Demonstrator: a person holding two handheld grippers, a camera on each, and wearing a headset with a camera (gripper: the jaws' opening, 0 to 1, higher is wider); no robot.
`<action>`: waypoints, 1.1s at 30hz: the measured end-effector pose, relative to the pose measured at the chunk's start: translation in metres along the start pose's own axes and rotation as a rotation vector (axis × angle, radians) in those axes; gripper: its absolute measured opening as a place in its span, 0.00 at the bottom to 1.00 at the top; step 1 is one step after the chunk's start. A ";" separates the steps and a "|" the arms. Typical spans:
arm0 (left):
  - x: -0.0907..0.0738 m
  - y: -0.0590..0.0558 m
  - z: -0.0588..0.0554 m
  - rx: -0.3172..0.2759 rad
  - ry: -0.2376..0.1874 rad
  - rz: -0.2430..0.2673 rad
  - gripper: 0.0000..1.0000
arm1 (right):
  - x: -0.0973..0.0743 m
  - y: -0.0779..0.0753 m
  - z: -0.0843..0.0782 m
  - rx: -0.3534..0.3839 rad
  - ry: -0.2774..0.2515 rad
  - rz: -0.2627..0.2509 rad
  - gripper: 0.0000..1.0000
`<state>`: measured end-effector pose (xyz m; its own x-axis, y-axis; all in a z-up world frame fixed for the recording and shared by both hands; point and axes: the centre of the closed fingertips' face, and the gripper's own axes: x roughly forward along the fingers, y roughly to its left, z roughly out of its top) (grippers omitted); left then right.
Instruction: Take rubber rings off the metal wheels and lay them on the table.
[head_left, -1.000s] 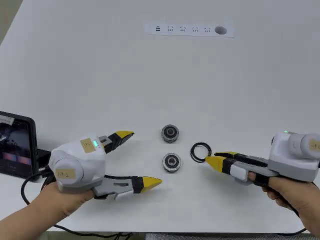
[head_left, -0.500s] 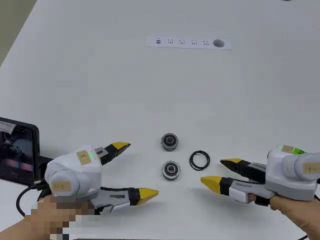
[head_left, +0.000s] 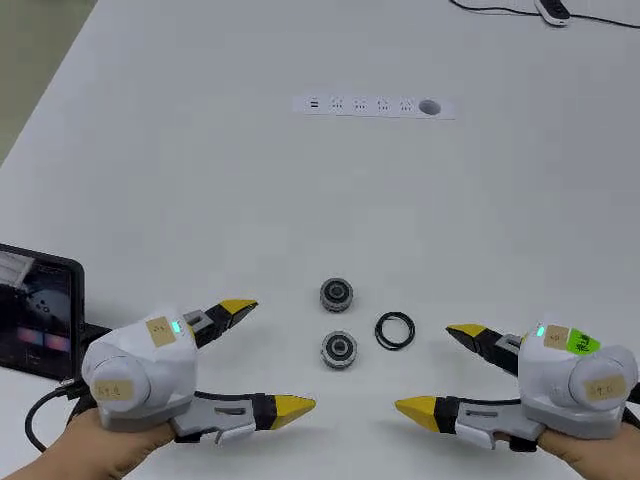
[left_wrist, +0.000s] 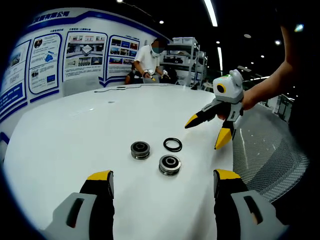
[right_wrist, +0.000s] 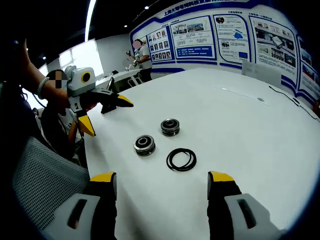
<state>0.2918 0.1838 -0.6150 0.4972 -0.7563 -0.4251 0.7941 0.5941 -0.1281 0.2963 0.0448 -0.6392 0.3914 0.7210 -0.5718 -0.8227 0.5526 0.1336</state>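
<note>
Left gripper: Since it has nothing to carry, the white hand-held left gripper (head_left: 275, 355) hovers low, near and to the left of the nearer wheel. Its yellow-tipped fingers (head_left: 288, 405) are spread wide and empty.
Right gripper: The white right gripper (head_left: 430, 368) mirrors it, near and to the right of that wheel, with its fingers wide apart and gripping nothing. I judge it is held back so the rings lie undisturbed.
Nearer wheel: This small round metal wheel with a dark hub (head_left: 340, 349) lies flat on the white counter (head_left: 300, 200), between the two grippers.
Rubber rings: The thin black rubber rings (head_left: 395, 330), apparently two overlapping, lie flat on the counter just right of the nearer wheel. They are apart from it and free of any fingers, which is where the task wants them.
Farther wheel: A matching round metal wheel (head_left: 337, 294) sits just beyond the nearer wheel, not touching it.
Tablet: A dark-screened tablet (head_left: 35, 305) stands well left of the nearer wheel.
Power strip: A long white power strip (head_left: 372, 106) lies well beyond the nearer wheel.
Progress: Two rings for two wheels suggests the stripping is done. Whether a ring remains in either groove is too small to tell.
Change: A second ago the right gripper's fingers were nearly closed, with their tips at the rings' edge. Now they are wide open and drawn back. The left gripper has stayed open, and the wheels and rings keep their arrangement.
</note>
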 end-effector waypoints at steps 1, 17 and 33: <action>-0.001 0.000 0.000 0.000 -0.002 0.001 0.84 | 0.000 0.000 0.000 -0.009 -0.001 -0.003 0.76; -0.011 -0.001 0.001 0.001 -0.043 0.041 0.89 | -0.010 0.004 0.012 -0.087 -0.139 -0.052 0.96; -0.019 0.003 0.003 0.000 -0.063 0.083 0.93 | -0.011 0.007 0.018 -0.093 -0.154 -0.071 0.99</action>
<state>0.2859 0.1992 -0.6047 0.5821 -0.7204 -0.3770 0.7496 0.6551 -0.0946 0.2938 0.0477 -0.6174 0.5026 0.7407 -0.4459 -0.8223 0.5687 0.0177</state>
